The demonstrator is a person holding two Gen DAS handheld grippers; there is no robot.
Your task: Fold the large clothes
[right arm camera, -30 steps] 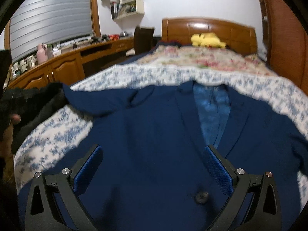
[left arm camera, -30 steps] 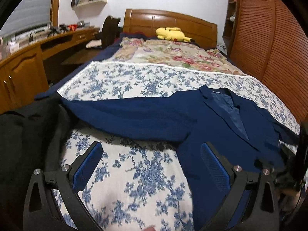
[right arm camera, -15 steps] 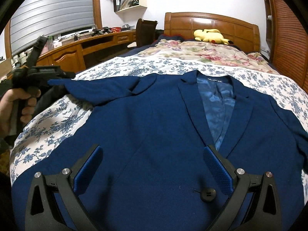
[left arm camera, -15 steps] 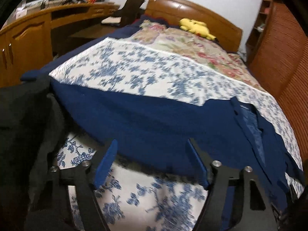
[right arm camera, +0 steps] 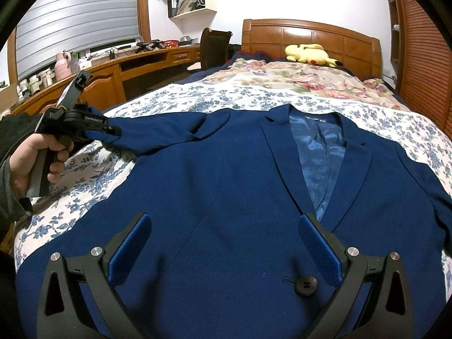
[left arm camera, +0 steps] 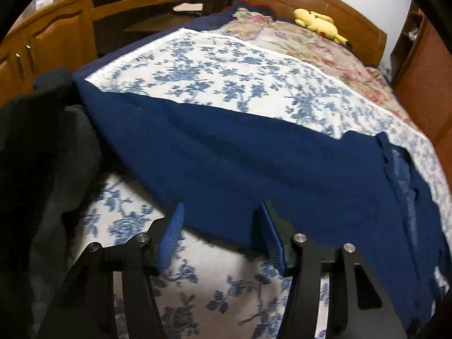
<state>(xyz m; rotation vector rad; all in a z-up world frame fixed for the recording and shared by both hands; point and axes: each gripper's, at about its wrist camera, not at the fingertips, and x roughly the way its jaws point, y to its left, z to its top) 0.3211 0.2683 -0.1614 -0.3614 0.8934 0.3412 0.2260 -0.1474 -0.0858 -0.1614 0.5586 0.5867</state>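
While the right gripper point(right arm camera: 223, 243) hung low over the front of the navy jacket point(right arm camera: 243, 186), its blue-padded jaws stood wide apart with nothing between them, and a black button point(right arm camera: 306, 284) showed just inside the right-hand pad. The jacket lay face up and spread flat on the blue-flowered bedspread point(right arm camera: 84, 195), its lapels parted over a lighter blue lining point(right arm camera: 319, 152), the collar pointing toward the headboard. To the left, a hand point(right arm camera: 36, 158) in a dark sleeve held the left gripper point(right arm camera: 113, 131) at the end of the jacket's outstretched sleeve point(right arm camera: 158, 130). From the left wrist view, that gripper point(left arm camera: 223, 231) pointed steeply down at the sleeve point(left arm camera: 226, 155), whose near edge lay between the two blue pads; the jaws had just been closing and stood roughly half open, though the blur and the angle left it uncertain whether the pads pressed the cloth. A heap of black clothing point(left arm camera: 42, 155) sat beside the cuff end, at the bed's left edge. Farther up the bed lay a rose-patterned cover point(right arm camera: 299, 79), then a yellow plush toy point(right arm camera: 309, 53) against the wooden headboard point(right arm camera: 310, 35). A long wooden desk point(right arm camera: 118, 67) ran along the left wall under a shuttered window point(right arm camera: 76, 17).
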